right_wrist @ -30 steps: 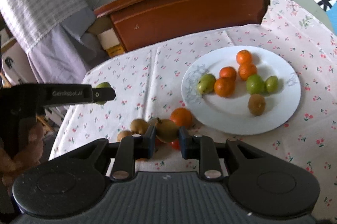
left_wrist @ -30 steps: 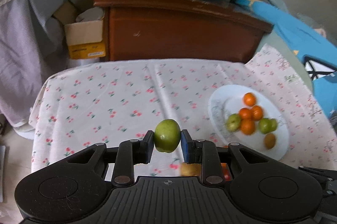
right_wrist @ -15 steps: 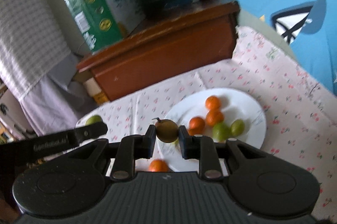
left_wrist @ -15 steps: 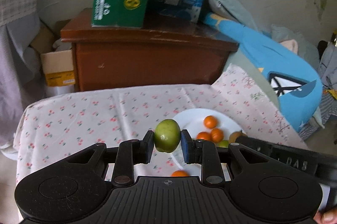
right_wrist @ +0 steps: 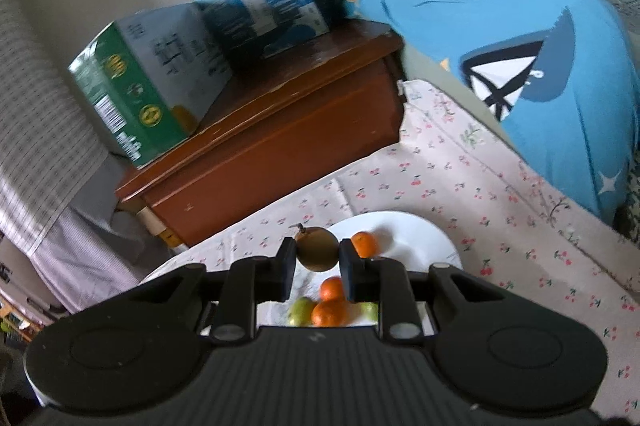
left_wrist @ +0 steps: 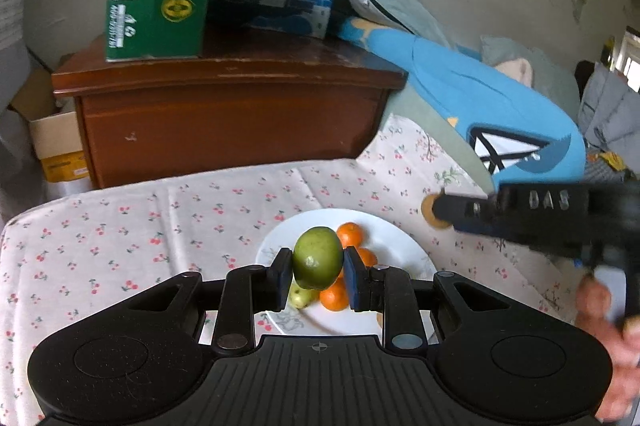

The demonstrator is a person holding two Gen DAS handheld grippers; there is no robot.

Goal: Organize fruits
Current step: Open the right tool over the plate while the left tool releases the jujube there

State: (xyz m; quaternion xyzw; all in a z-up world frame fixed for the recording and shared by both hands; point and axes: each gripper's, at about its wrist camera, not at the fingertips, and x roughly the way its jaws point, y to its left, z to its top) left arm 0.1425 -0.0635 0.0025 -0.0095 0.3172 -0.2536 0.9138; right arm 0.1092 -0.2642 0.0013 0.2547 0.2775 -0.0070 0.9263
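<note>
Carrying both fruits over the crowded plate [left_wrist: 404,238] is risking a drop onto the oranges [left_wrist: 335,297], scattering them across the worktop [left_wrist: 120,226]. Each smooth round fruit is sitting pinched only at its sides. The left hand-held gripper [left_wrist: 317,276] is clamping a glossy green fruit [left_wrist: 317,258]; the right hand-held gripper [right_wrist: 317,262] is squeezing a dull brown, stemmed fruit [right_wrist: 318,249], both hanging above the plate.
</note>
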